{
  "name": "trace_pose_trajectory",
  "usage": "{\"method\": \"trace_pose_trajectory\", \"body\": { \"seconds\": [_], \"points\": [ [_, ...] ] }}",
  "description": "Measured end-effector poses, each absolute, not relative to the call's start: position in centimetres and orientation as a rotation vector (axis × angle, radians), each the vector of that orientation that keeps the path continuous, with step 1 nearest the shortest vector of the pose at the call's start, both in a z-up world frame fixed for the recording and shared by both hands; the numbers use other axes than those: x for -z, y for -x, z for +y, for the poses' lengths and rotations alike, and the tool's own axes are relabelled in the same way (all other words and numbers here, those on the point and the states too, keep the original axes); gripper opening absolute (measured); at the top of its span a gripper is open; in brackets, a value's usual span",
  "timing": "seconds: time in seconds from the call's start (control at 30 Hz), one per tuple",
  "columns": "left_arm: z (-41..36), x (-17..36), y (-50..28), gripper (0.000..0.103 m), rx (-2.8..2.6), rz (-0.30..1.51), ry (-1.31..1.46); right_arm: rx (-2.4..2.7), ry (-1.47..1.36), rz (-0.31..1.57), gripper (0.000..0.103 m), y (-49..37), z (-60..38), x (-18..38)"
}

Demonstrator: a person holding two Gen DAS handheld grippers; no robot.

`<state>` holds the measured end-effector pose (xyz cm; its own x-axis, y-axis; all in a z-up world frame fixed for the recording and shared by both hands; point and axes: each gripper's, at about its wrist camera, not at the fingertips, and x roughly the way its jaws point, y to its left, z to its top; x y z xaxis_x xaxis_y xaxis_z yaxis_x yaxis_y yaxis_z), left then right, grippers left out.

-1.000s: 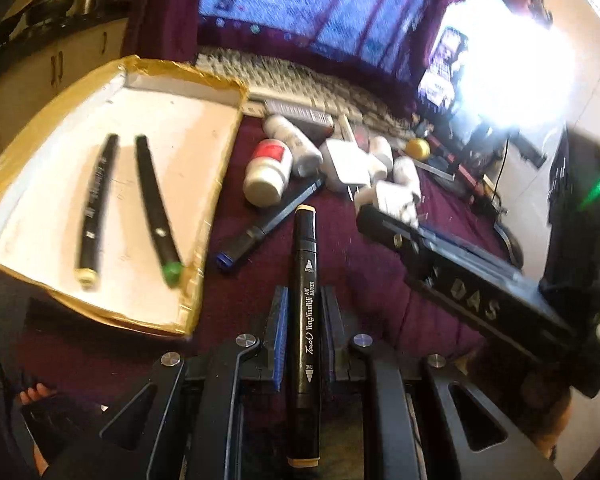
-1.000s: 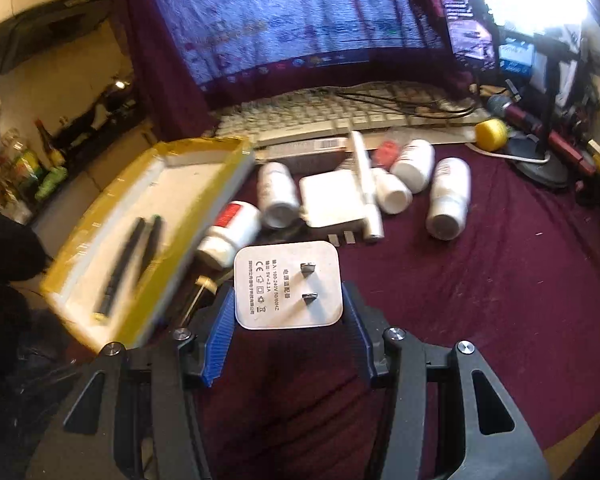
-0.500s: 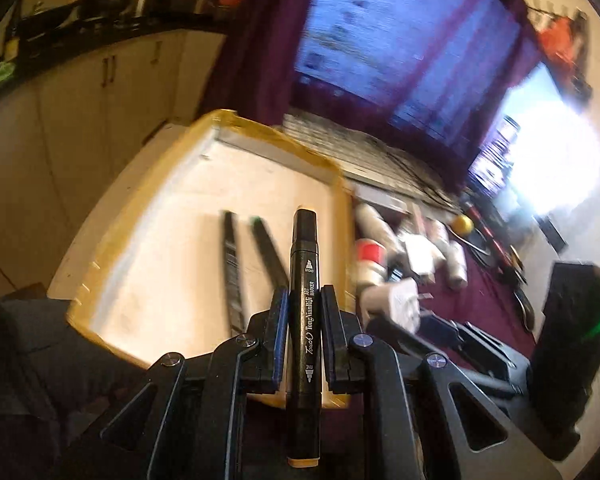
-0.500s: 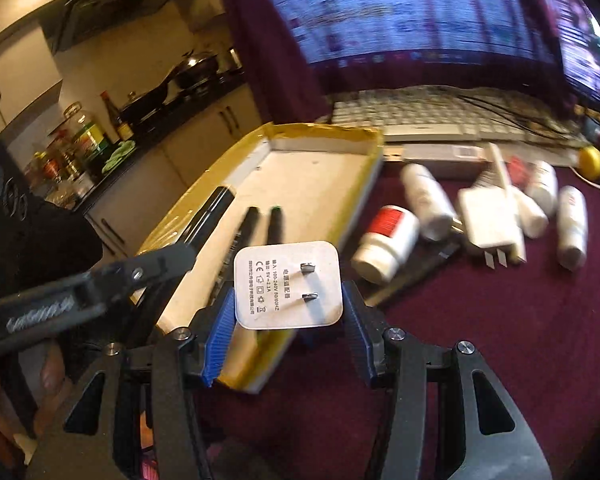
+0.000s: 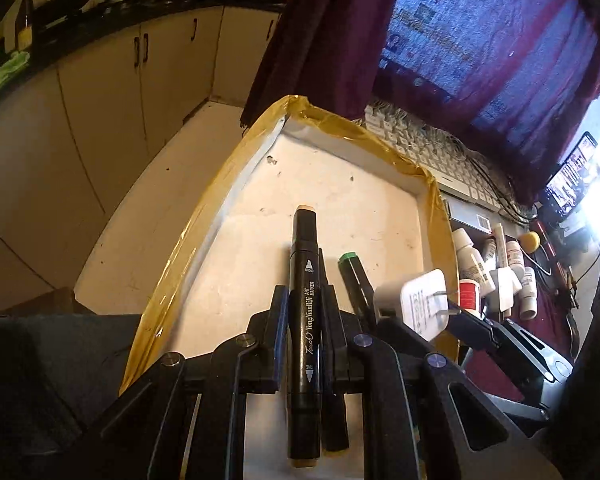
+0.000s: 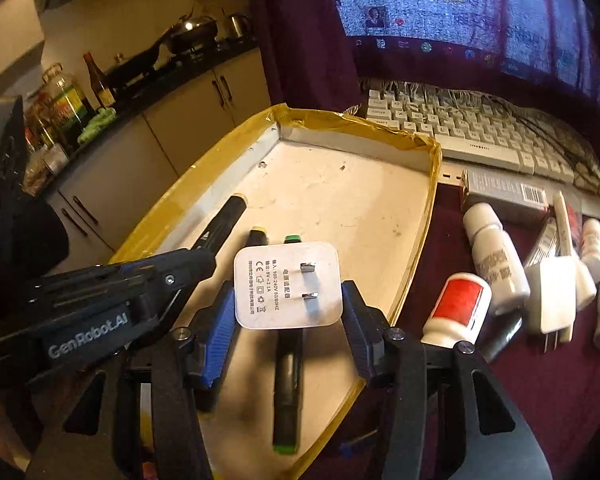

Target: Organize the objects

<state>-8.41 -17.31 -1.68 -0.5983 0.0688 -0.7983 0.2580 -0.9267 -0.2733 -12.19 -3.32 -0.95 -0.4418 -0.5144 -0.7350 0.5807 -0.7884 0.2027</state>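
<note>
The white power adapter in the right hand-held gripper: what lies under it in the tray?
Under the white power adapter, two markers lie in the tray: a green-capped marker and a yellow-capped marker. The adapter covers their middles, and the yellow one's lower part cannot be seen.

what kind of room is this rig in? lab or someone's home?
Most likely a home: a desk in or beside a kitchen. A keyboard and a cloth-draped monitor stand behind the taped tray, and a counter with a wok and sauce bottles runs along the left.
</note>
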Motion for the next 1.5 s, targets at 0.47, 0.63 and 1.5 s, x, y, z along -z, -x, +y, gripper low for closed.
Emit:
{"method": "trace_pose_trajectory", "body": {
  "seconds": [0.47, 0.63, 1.5],
  "points": [
    [-18.5, 2.7, 9.0, 0.013, 2.665, 0.58, -1.37, 2.211, -1.098, 0.075, 0.05, 13.4, -3.2, 1.5],
    [-18.9, 2.4, 8.5, 0.041, 2.693, 0.627, -1.347, 2.141, -1.101, -0.074, 0.051, 13.8, -1.7, 0.9],
    [0.1, 0.4, 10.1, 0.081, 2.836, 0.063, -1.367, 2.548, -1.287, 0.047, 0.067, 15.4, 19.5, 1.1]
  ]
}}
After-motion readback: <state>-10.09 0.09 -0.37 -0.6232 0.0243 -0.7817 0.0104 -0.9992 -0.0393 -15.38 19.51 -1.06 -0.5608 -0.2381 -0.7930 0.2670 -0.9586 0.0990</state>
